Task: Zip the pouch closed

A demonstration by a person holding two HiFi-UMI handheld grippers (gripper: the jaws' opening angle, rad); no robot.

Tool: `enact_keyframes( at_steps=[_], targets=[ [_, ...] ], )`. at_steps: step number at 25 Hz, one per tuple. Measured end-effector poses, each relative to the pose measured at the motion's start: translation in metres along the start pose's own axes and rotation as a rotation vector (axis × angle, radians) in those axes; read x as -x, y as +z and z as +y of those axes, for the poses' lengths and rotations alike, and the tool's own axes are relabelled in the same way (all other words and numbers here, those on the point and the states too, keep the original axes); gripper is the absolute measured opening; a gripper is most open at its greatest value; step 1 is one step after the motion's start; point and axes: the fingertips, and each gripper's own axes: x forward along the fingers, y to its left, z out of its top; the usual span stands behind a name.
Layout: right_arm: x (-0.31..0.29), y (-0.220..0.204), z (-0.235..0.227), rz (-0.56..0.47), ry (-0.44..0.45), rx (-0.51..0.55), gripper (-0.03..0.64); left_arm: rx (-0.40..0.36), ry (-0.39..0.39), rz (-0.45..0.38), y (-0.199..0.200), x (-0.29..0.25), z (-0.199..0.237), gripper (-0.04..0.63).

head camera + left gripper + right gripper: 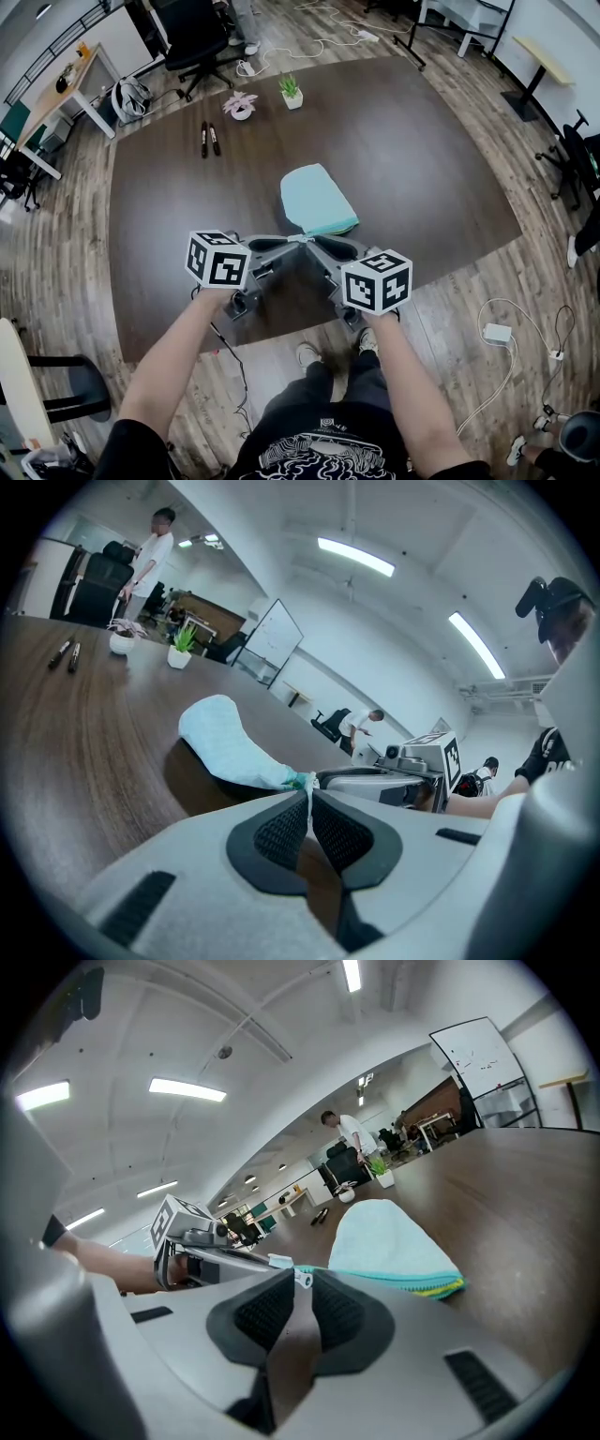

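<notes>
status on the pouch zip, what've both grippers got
Left gripper shut on near end of pouch. Right gripper shut on zip pull. Rest of pouch lies on table. Pens far off, not in the way.

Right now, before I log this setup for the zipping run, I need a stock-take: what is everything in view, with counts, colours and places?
table: 1, dark brown, under everything
pouch: 1, light blue, table centre
markers: 2, dark, far left of table
potted plants: 2, one green, one pinkish, far edge
office chair: 1, black, beyond table
charger: 1, white, floor at right
left gripper: 1, grey, shut on pouch's end
right gripper: 1, grey, shut on zipper pull
</notes>
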Motion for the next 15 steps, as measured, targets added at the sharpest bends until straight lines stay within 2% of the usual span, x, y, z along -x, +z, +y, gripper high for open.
enact_keyframes(
  at_steps=[3, 15],
  targets=[
    [0.0019, 0.0001, -0.0018, -0.001, -0.012, 0.001, 0.028, 0.001, 0.009, -0.001, 0.0001, 0.0004, 0.0008, 0.021],
    [0.0044, -0.001, 0.0014, 0.004, -0.021, 0.063, 0.006, 0.008, 0.035, -0.022, 0.0019, -0.0005, 0.0018, 0.021]
  ],
)
